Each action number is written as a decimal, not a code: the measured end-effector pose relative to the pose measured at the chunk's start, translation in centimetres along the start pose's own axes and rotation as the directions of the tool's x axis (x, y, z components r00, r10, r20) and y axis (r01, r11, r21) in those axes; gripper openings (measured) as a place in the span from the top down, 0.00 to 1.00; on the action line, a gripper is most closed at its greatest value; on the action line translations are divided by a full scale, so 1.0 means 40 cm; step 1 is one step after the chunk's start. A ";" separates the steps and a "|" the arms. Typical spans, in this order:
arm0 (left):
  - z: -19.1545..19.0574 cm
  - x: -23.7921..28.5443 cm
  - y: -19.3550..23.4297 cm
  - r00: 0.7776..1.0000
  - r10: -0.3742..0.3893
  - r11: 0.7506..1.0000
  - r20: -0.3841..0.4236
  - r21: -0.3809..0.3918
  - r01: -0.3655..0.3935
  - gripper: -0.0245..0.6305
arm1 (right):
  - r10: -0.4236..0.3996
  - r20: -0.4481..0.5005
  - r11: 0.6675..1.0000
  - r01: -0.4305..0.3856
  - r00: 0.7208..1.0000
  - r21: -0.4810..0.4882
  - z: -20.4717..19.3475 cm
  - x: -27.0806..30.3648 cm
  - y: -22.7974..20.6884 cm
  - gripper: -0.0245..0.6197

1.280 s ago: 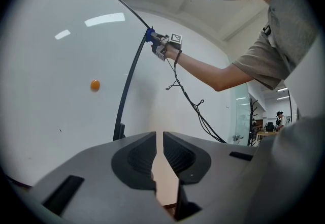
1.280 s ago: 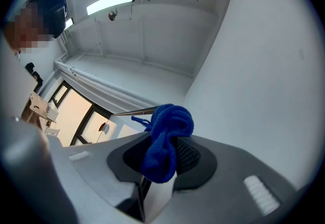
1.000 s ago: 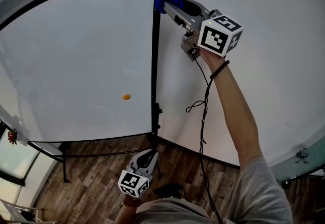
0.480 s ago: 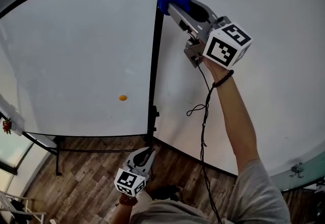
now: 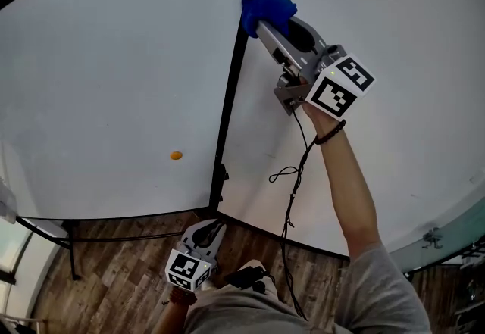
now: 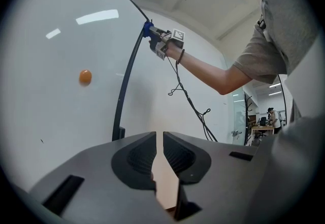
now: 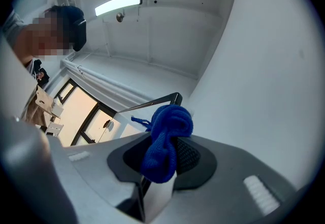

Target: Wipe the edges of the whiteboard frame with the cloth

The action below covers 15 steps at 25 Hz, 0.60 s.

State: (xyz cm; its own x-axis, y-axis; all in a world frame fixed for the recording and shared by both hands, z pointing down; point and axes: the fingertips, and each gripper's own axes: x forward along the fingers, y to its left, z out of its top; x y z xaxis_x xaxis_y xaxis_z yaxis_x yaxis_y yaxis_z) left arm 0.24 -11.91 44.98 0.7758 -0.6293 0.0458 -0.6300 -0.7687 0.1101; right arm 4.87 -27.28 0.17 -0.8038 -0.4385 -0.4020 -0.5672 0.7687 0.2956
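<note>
Clamping cloth (image 5: pixel 269 1) against frame (image 5: pixel 227 98), right edge (near top corner): right tool (image 5: pixel 263 20) | left tool (image 6: pixel 163 137) together, low

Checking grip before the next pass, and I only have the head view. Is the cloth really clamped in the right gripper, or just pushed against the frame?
Observer: Clamped. The right gripper view shows the blue cloth bunched between the jaws of the right gripper, which are shut on it.
Operator: Is the left gripper carrying anything? It's tiny at the bottom of my view.
Observer: No. The left gripper view shows the left gripper with its jaws all but together and nothing between them.
Operator: Anyone else nearby?
Observer: The left gripper view shows a second person, small and far back in the room at the right, well away from the board.
</note>
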 end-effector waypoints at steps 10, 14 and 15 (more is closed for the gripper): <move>0.046 0.027 0.060 0.999 0.023 0.999 0.030 0.033 -0.024 0.89 | 0.043 0.097 0.997 -0.048 0.994 0.057 0.005 -0.003 0.001 0.79; 0.047 0.025 0.071 0.999 0.034 0.999 0.022 0.033 -0.034 0.89 | 0.073 0.139 0.992 -0.086 0.988 0.093 0.005 -0.009 0.002 0.79; 0.048 0.025 0.077 0.999 0.037 0.999 0.020 0.032 -0.038 0.89 | 0.076 0.145 0.991 -0.091 0.987 0.099 0.005 -0.009 0.002 0.79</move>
State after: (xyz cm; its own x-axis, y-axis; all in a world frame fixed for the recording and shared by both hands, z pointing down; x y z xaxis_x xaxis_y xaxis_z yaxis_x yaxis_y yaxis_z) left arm -0.99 -15.14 43.48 0.7512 -0.6594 0.0301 -0.6595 -0.7478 0.0760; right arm 5.16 -26.97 0.17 -0.8102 -0.3065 -0.4996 -0.4711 0.8476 0.2440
